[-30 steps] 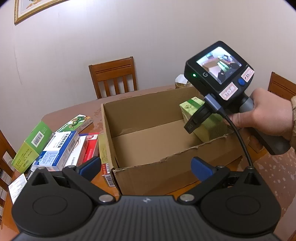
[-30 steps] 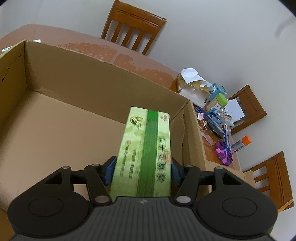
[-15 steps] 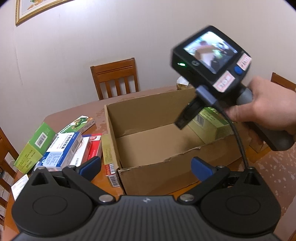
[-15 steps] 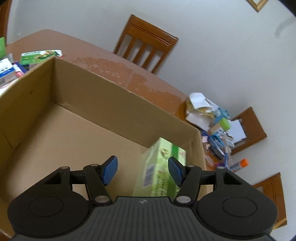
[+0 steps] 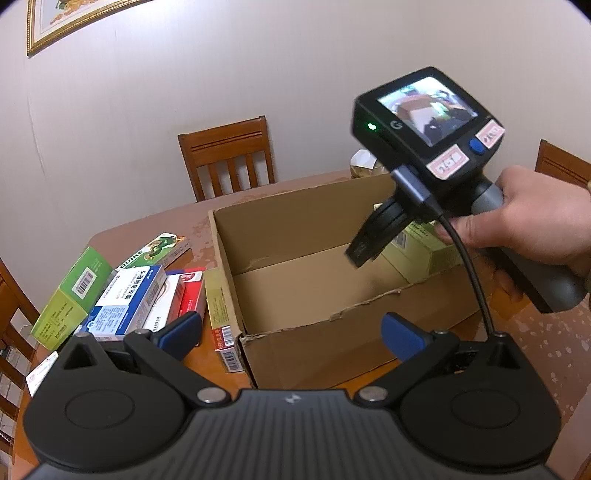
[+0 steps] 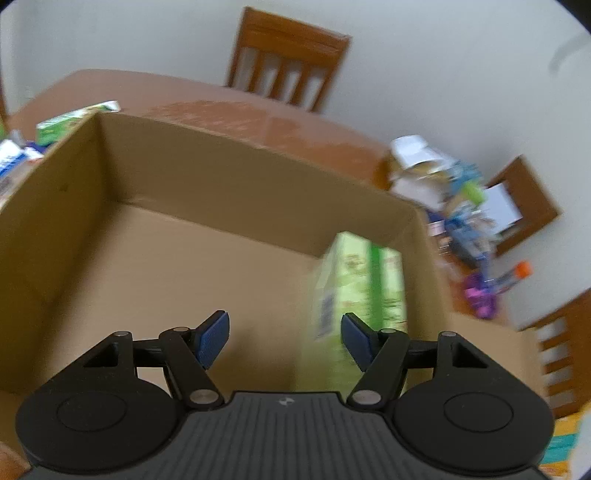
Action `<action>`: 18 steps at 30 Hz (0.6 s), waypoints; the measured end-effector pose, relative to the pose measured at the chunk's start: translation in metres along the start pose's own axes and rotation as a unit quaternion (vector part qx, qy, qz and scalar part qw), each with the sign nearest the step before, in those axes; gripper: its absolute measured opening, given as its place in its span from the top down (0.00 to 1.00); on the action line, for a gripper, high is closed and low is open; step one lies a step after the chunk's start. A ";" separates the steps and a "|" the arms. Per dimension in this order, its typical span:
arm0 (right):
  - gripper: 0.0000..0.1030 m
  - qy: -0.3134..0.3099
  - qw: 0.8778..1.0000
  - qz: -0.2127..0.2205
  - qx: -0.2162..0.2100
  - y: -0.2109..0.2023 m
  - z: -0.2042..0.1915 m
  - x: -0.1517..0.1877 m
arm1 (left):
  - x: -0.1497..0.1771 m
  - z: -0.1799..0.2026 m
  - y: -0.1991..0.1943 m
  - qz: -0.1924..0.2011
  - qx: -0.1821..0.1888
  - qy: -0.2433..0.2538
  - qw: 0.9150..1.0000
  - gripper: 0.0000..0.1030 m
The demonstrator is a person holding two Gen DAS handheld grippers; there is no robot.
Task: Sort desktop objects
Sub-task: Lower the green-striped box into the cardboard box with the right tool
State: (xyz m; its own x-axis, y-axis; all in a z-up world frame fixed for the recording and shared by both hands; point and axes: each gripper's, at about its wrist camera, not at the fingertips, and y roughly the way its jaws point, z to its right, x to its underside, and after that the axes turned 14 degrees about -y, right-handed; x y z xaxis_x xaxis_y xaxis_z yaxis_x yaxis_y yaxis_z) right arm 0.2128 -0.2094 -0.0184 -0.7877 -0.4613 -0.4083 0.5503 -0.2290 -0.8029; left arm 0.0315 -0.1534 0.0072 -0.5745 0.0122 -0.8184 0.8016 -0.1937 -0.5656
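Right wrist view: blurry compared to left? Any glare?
Right wrist view: motion-smeared, green box and far clutter streaked, gripper body crisp. Left wrist view: sharp, barcodes on the medicine boxes legible; fisheye bends the wall; no strong glare in either.

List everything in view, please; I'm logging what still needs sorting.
cardboard box: one, brown, open, mid-table.
green carton: one, light green, inside the box by its right wall.
medicine boxes: a pile, count unclear, green, blue-white and red-white, left of the box.
yellow box: one, against the box's left outer wall.
clutter: papers and small items, mixed colours, count unclear, right of the box.
table: one, reddish-brown.
chairs: at least three, brown wood, around the table.
picture frame: one, gold, on the wall.
left hand-held gripper: black, blue pads, open.
right hand-held gripper: open, over the box.
hand: holding the right one.
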 end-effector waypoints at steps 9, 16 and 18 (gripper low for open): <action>0.29 0.038 0.998 -0.031 0.036 0.008 0.025 0.010 | -0.002 0.002 0.008 -0.002 0.007 0.003 1.000 0.00; 0.30 0.033 0.997 -0.046 0.052 0.017 0.031 0.010 | -0.003 0.004 0.013 -0.002 0.013 0.009 1.000 0.00; 0.30 0.038 0.997 -0.047 0.054 0.014 0.033 0.011 | -0.002 0.002 0.013 -0.002 0.014 0.008 1.000 0.00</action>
State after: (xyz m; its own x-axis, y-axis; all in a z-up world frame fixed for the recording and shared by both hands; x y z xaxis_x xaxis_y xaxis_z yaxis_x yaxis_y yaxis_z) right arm 0.2208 -0.2458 -0.0203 -0.8541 -0.3672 -0.3683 0.4960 -0.3620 -0.7893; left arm 0.0426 -0.1583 0.0024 -0.5750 0.0281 -0.8176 0.7942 -0.2208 -0.5661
